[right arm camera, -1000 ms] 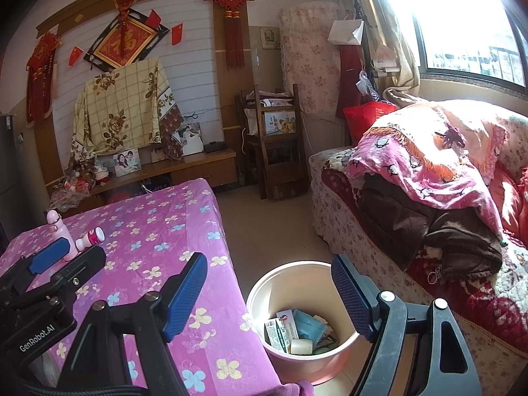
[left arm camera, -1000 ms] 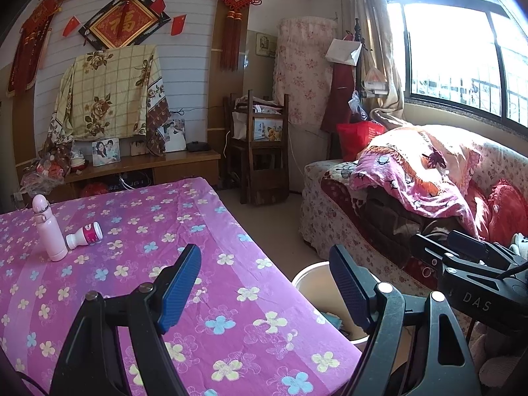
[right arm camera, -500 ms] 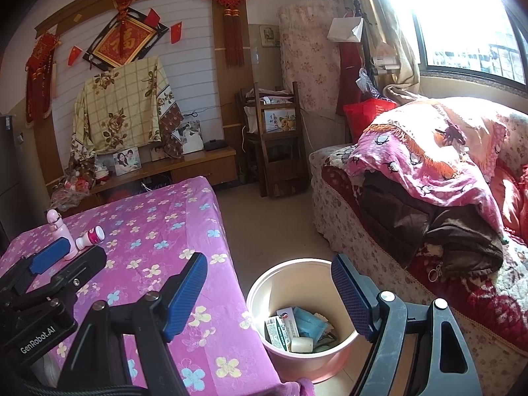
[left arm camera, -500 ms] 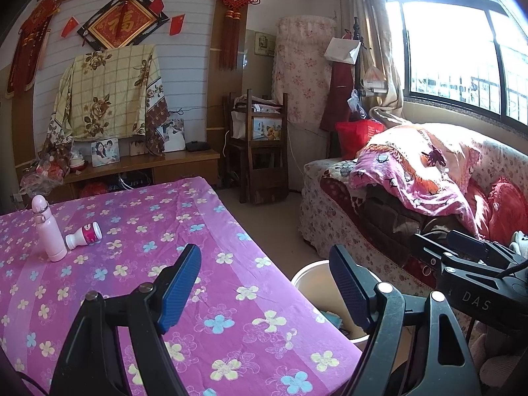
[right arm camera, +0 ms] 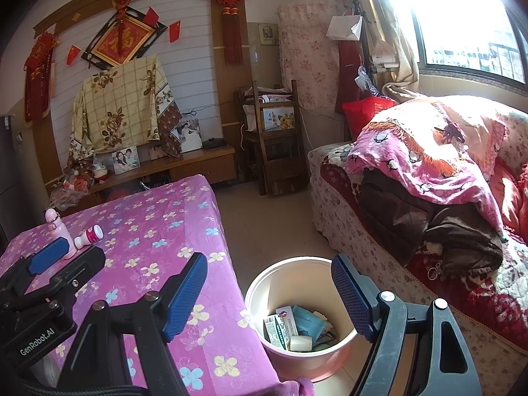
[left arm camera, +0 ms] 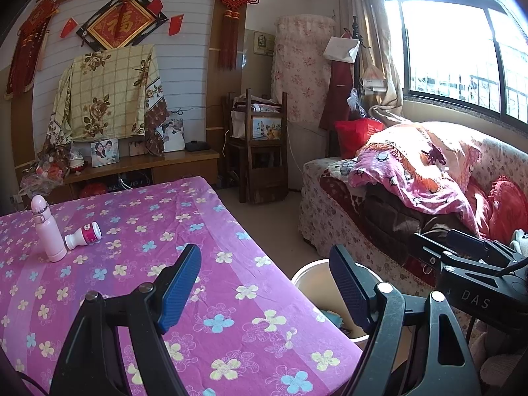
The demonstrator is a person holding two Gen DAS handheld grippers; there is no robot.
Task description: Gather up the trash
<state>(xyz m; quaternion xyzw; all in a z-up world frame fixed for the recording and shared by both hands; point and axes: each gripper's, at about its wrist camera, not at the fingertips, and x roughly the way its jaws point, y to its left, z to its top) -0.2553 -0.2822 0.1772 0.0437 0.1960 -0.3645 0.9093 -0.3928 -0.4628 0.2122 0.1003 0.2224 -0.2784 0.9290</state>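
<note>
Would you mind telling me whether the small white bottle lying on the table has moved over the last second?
No. The small white bottle still lies beside the upright pink bottle on the same flowers of the tablecloth.

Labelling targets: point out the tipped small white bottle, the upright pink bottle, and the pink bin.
small white bottle (left arm camera: 83, 235), left wrist view, pink label
pink bottle (left arm camera: 49, 237), left wrist view, body
pink bin (right arm camera: 264, 285), right wrist view, inner wall

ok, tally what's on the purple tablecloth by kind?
Tall pink bottle, upright: 1
Small white bottle with pink label, lying on its side: 1
Total: 2
Both sit at the far left of the tablecloth.
</note>
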